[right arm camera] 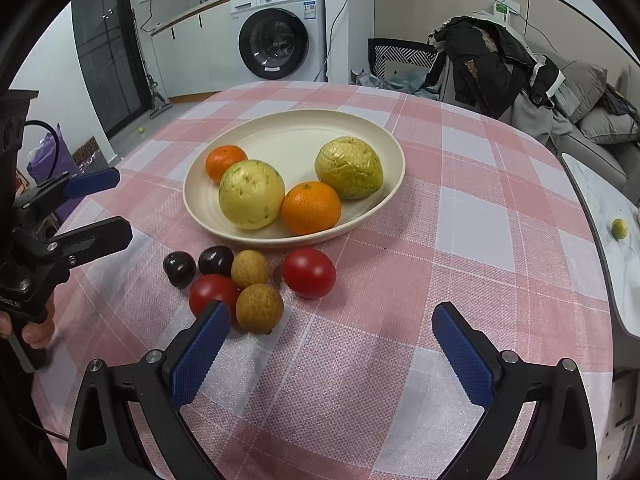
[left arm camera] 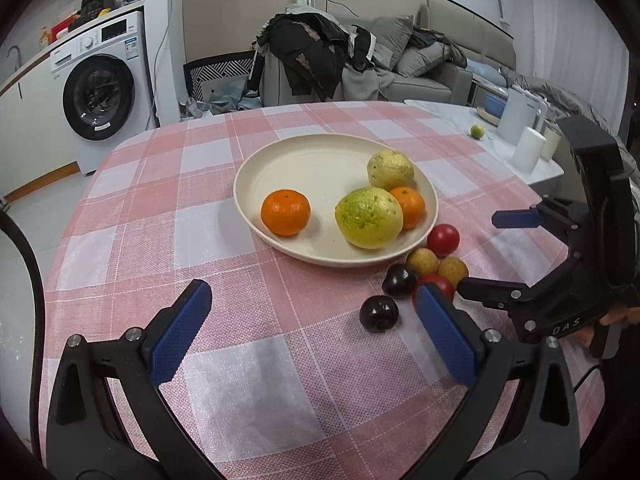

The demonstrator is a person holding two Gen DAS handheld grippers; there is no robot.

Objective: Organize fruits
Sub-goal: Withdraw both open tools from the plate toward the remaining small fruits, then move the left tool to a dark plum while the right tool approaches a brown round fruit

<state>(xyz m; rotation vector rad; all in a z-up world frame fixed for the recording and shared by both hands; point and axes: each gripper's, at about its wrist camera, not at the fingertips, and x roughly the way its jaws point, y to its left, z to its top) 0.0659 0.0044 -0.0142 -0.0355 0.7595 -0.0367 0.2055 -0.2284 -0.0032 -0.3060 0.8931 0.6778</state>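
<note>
A cream plate (left arm camera: 304, 168) (right arm camera: 288, 140) on the pink checked tablecloth holds two oranges (left arm camera: 285, 212) (right arm camera: 311, 208) and two yellow-green fruits (left arm camera: 369, 217) (right arm camera: 251, 194). Beside its near rim lie small loose fruits: two red tomatoes (left arm camera: 443, 239) (right arm camera: 309, 272), two tan round fruits (right arm camera: 259, 308), two dark plums (left arm camera: 379, 313) (right arm camera: 179, 268). My left gripper (left arm camera: 312, 332) is open and empty, just short of the plums. My right gripper (right arm camera: 332, 344) is open and empty, just short of the cluster; it also shows in the left wrist view (left arm camera: 480, 252).
A small green fruit (left arm camera: 477, 131) (right arm camera: 619, 228) lies on a white side table with white cups (left arm camera: 529, 148). A washing machine (left arm camera: 100, 92), a clothes-heaped chair (left arm camera: 312, 56) and a grey sofa (left arm camera: 420, 60) stand beyond the table.
</note>
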